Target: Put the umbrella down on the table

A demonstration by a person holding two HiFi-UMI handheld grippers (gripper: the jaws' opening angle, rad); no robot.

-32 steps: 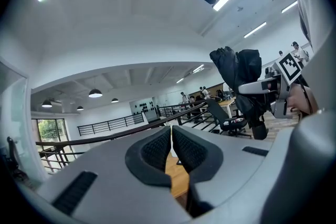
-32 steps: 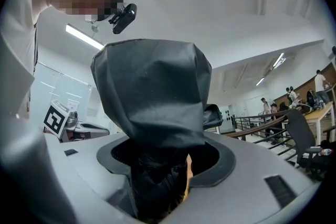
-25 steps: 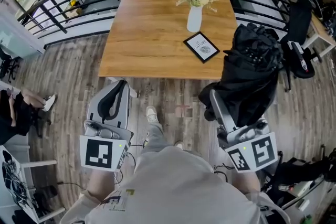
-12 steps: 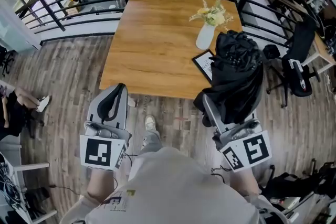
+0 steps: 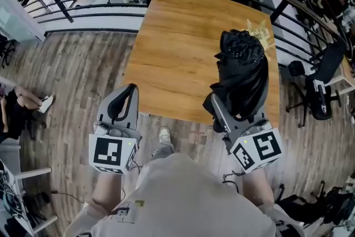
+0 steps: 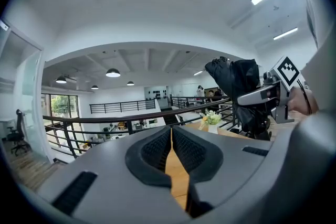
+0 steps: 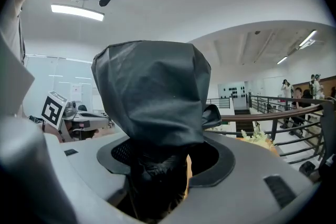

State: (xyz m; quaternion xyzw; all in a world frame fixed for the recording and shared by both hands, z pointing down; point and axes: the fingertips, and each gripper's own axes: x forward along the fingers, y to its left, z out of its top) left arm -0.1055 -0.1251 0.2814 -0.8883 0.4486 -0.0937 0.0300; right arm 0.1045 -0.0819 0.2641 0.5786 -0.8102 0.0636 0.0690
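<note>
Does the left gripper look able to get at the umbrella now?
Probably yes: the black umbrella stands up from the right gripper, and nothing lies between it and the shut left gripper.

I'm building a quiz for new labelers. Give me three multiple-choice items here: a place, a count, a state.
1. In the head view, the black folded fabric umbrella shows over which part of the light wooden table? A left half B none C right half
2. How many grippers hold it? A none B one C two
3. The left gripper has its jaws: A together, empty B wide apart C on the umbrella
Key: 1 C, it overlaps the right half; 2 B, only the right gripper clamps it; 3 A, its view shows them meeting, nothing between.
</note>
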